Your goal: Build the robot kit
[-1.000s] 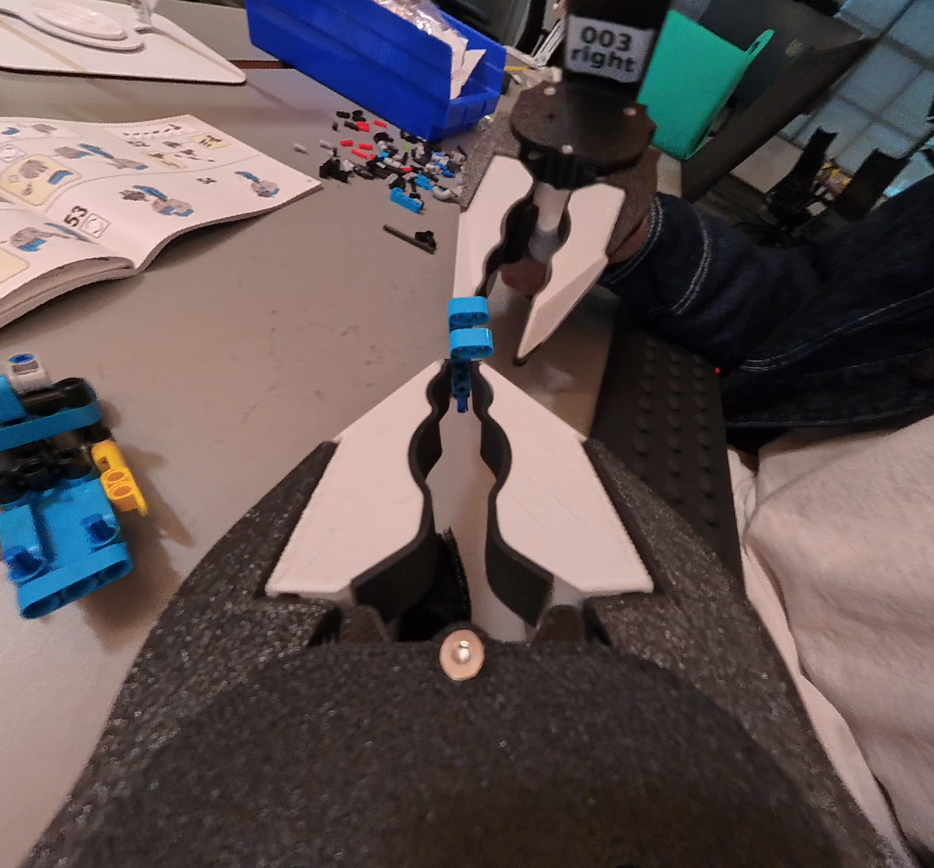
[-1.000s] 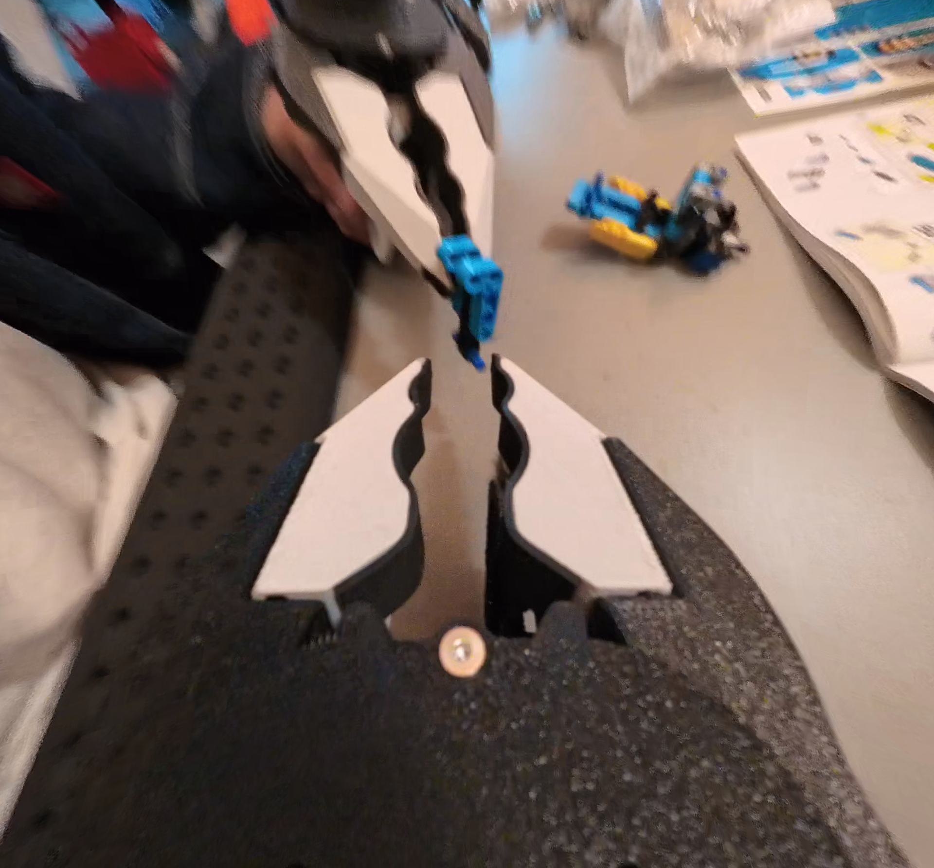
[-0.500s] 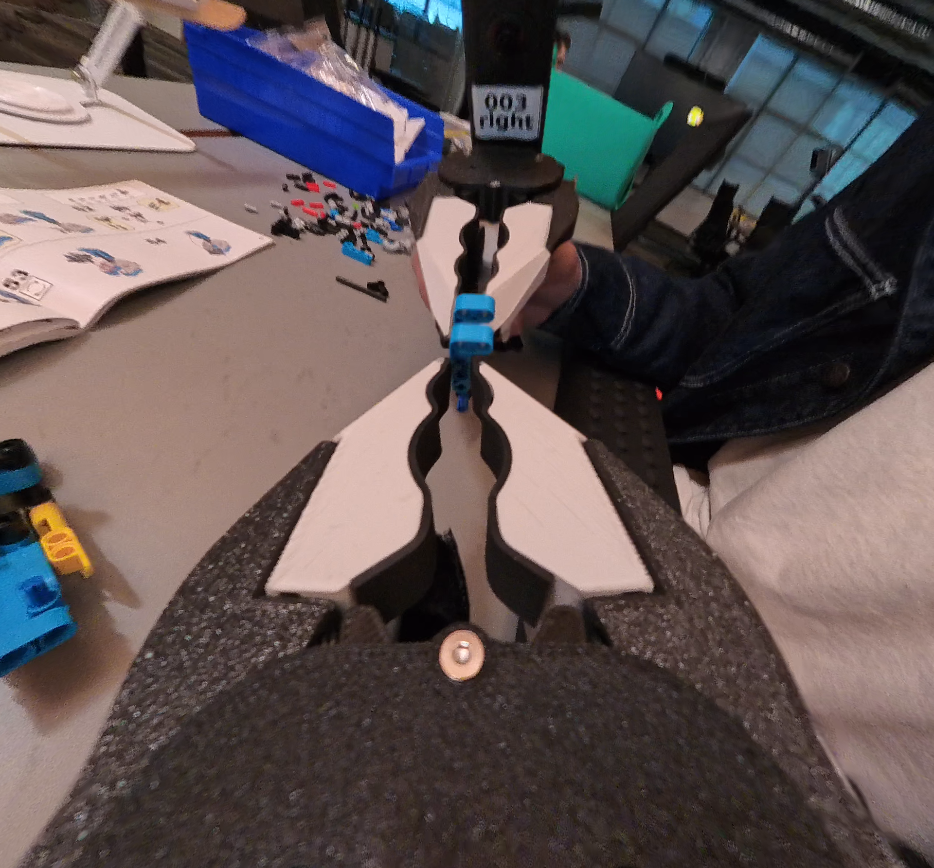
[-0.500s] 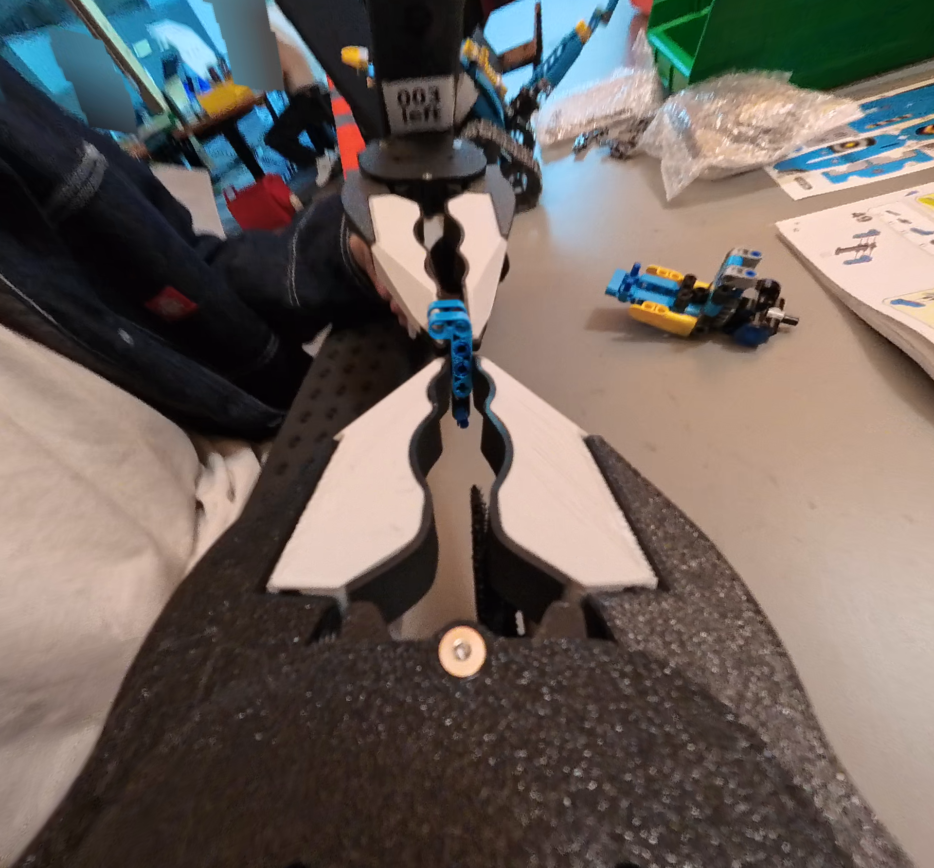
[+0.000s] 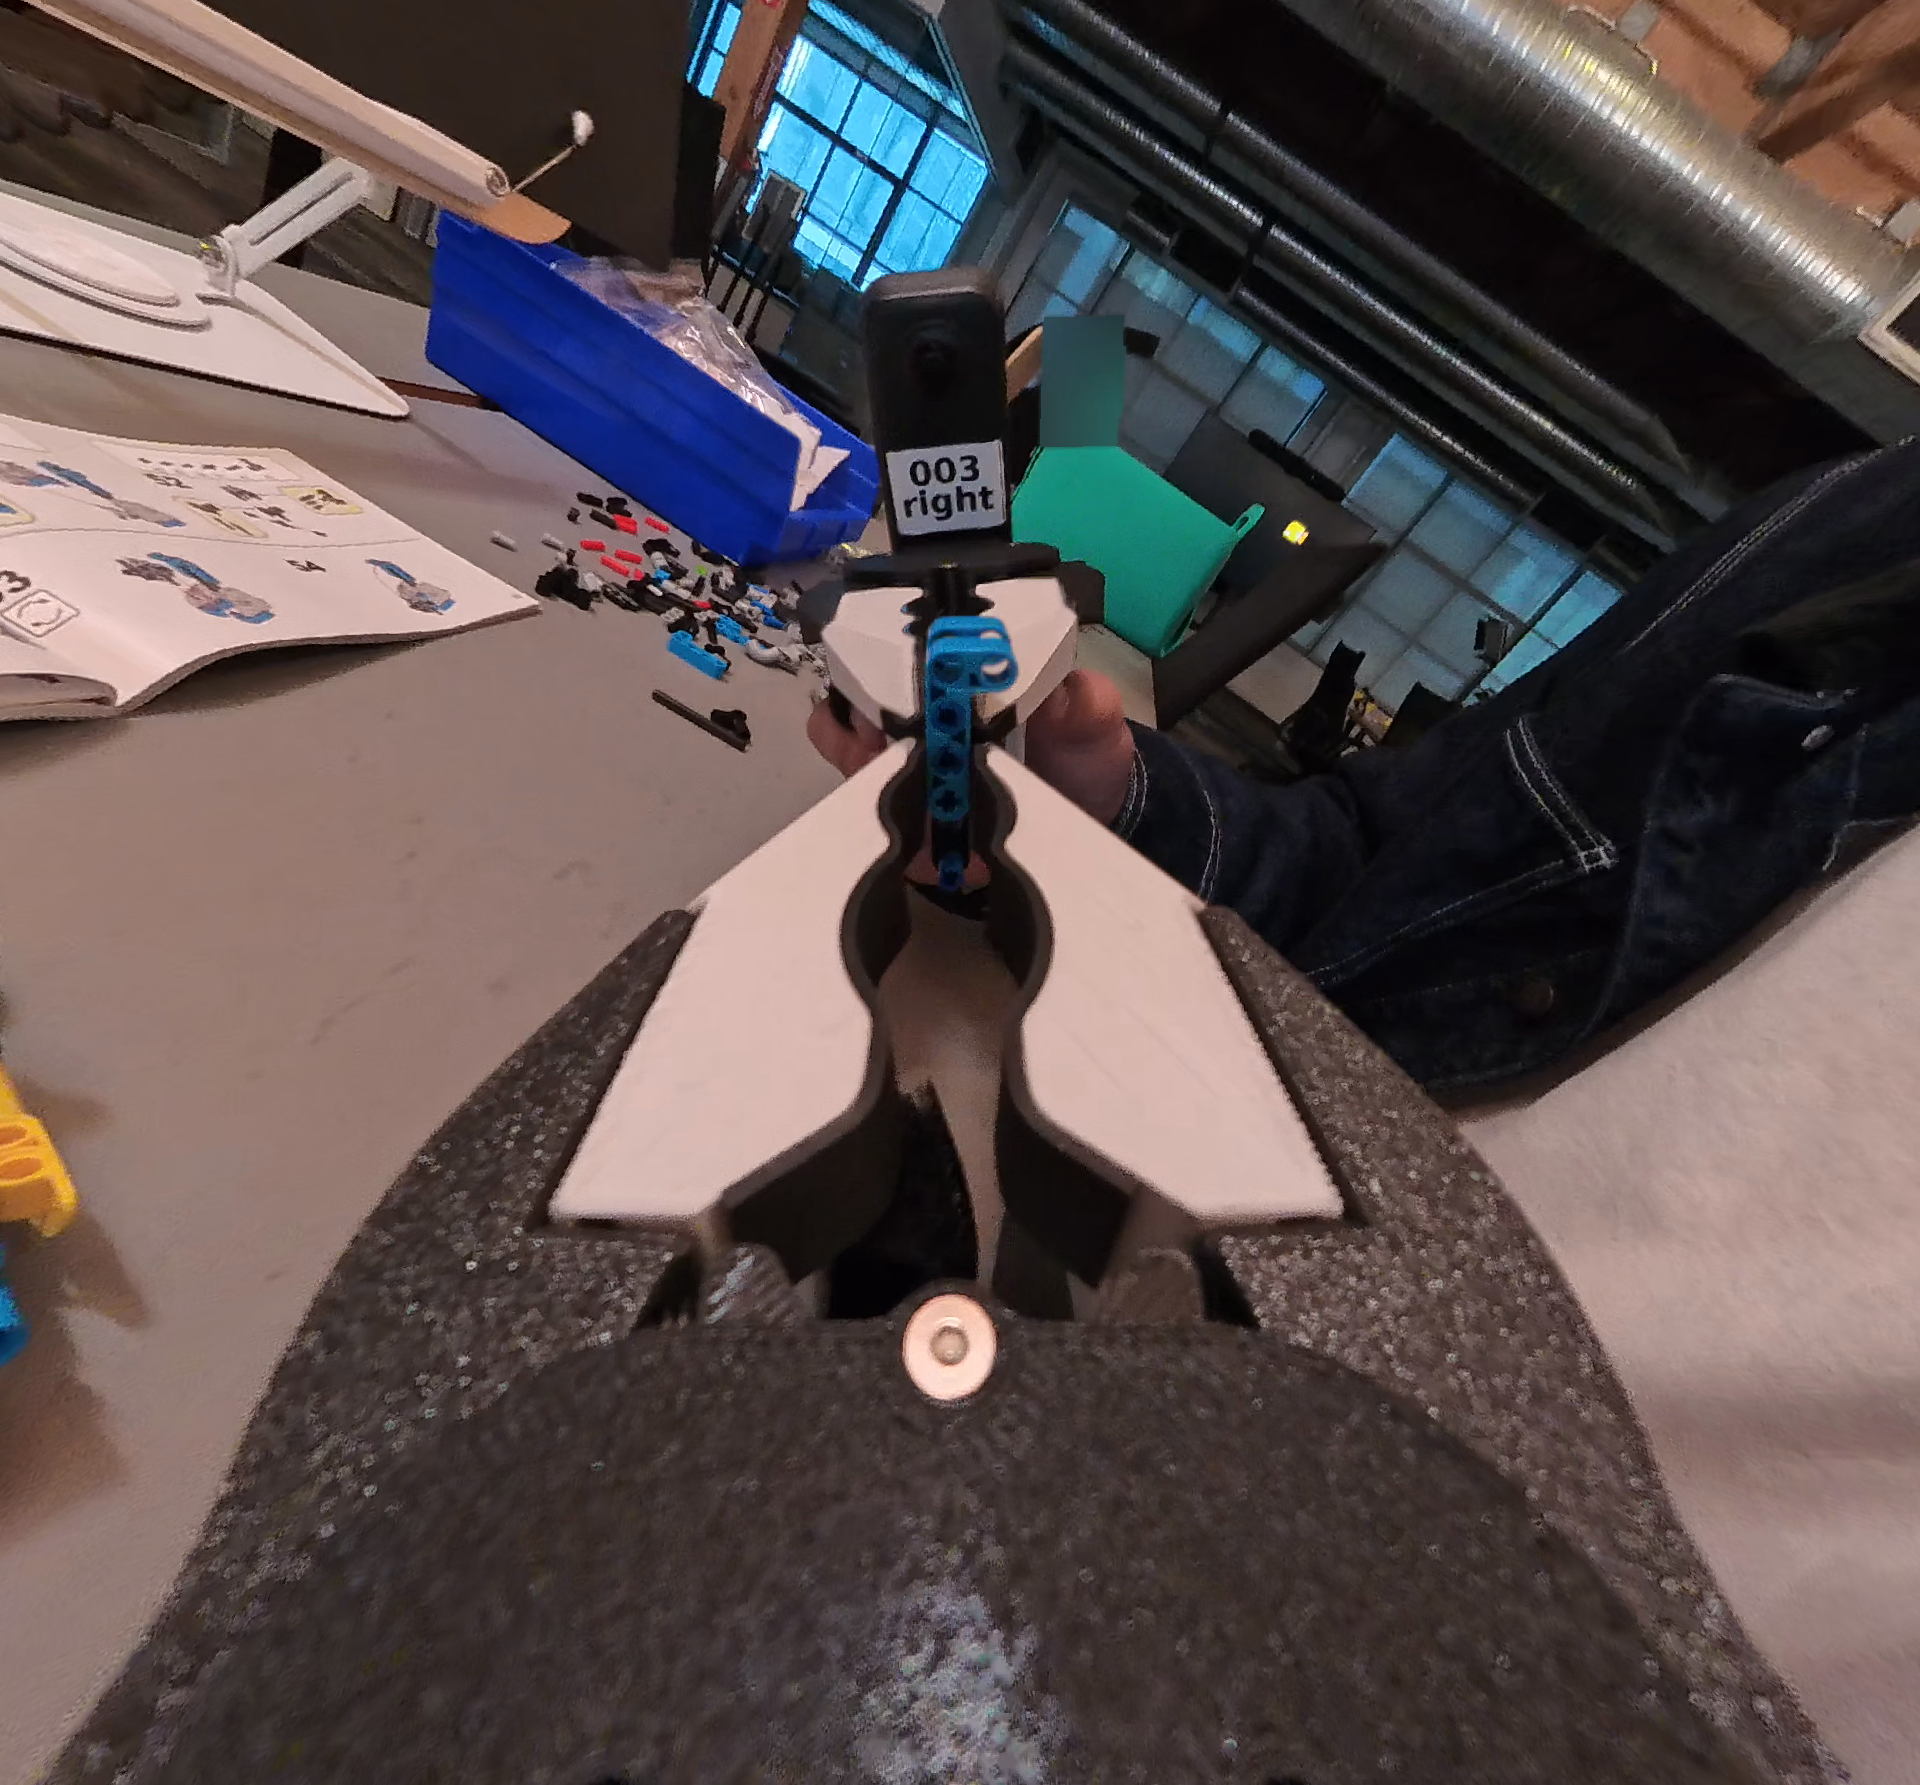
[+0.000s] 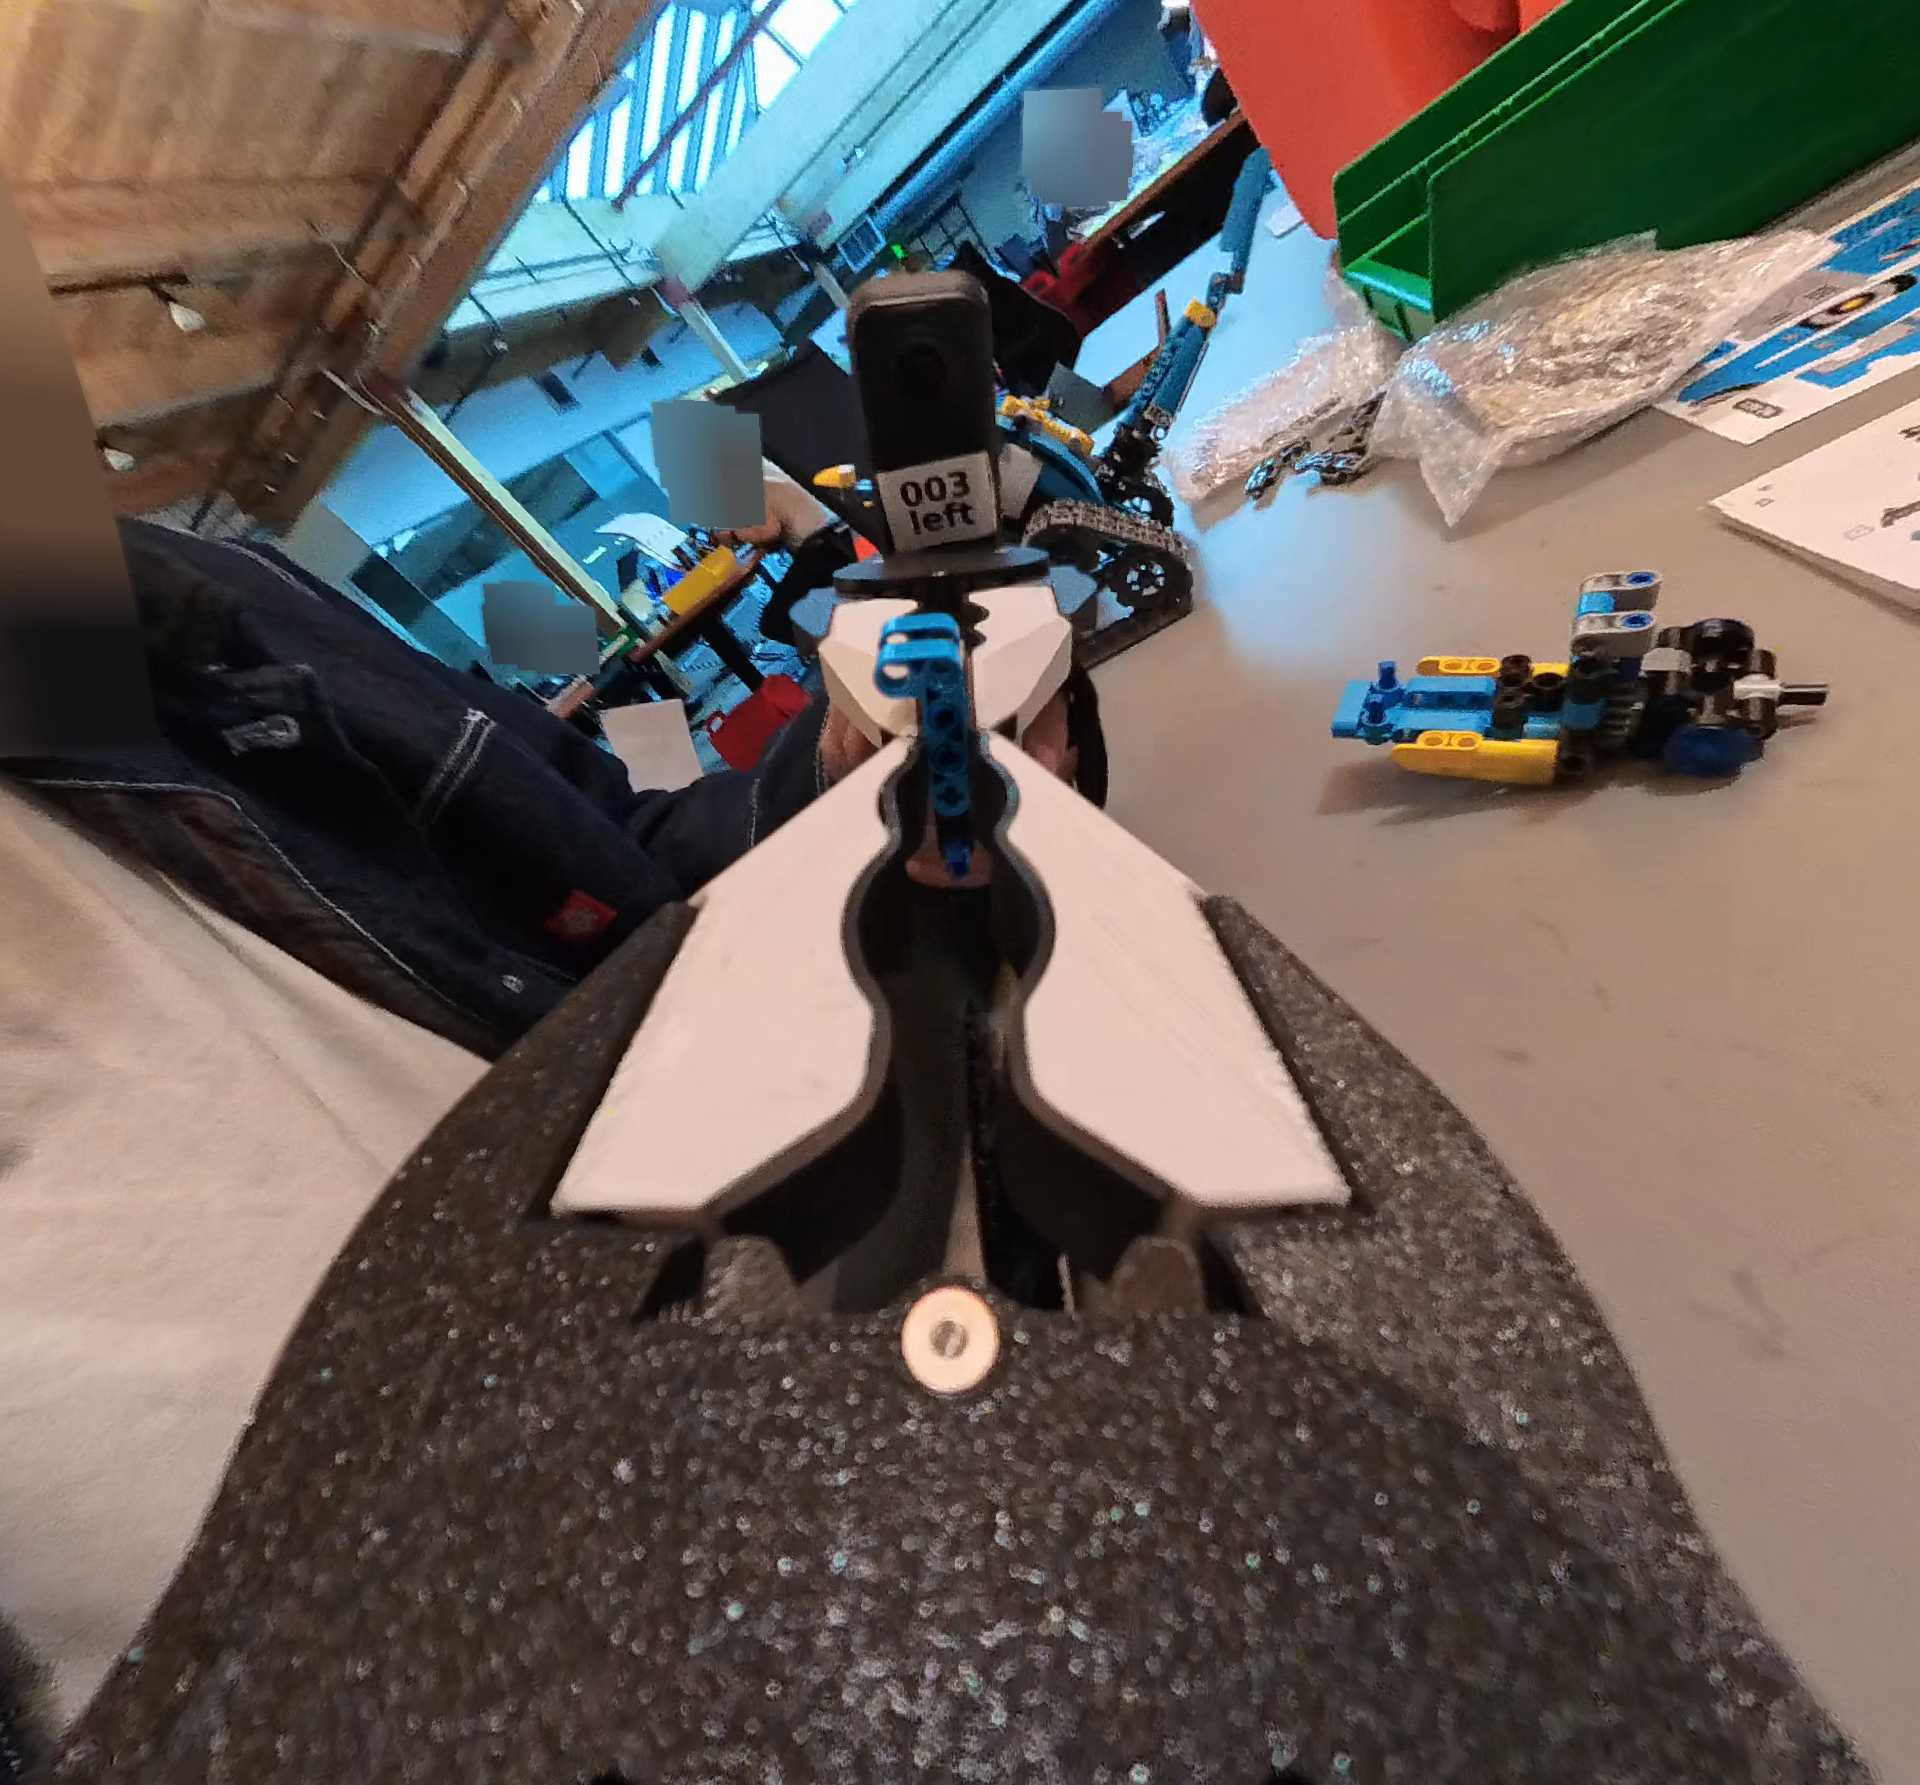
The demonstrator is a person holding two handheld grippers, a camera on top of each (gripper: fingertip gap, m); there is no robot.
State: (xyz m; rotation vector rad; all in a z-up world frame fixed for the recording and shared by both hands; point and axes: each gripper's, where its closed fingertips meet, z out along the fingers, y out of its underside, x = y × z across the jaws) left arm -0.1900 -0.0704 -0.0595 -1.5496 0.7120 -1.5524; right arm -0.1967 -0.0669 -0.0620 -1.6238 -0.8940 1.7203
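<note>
A blue L-shaped beam with a dark pin (image 5: 961, 665) is held up in the air between two grippers that face each other tip to tip. My left gripper (image 5: 951, 764) is shut on its lower part. My right gripper (image 6: 948, 748) is shut on the same beam (image 6: 940, 727) from the other side. Each gripper also shows in the other's view: the right gripper (image 5: 951, 712) and the left gripper (image 6: 940, 696), each with a hand behind it. Both are tilted upward above the grey table (image 5: 364, 852).
A blue bin (image 5: 623, 405), a heap of small loose pieces (image 5: 665, 582), a black axle (image 5: 701, 719) and an open booklet (image 5: 208, 561) lie at the left. A part-built blue and yellow model (image 6: 1558, 707), plastic bags (image 6: 1507, 374) and a green bin (image 6: 1610, 135) lie at the right. A denim sleeve (image 5: 1455, 800) is close by. Less than 4 cm separates the two grippers' tips.
A second ago my right gripper was open in front of the beam held by the left. It closed on the beam. Both grippers then tilted upward together with it.
</note>
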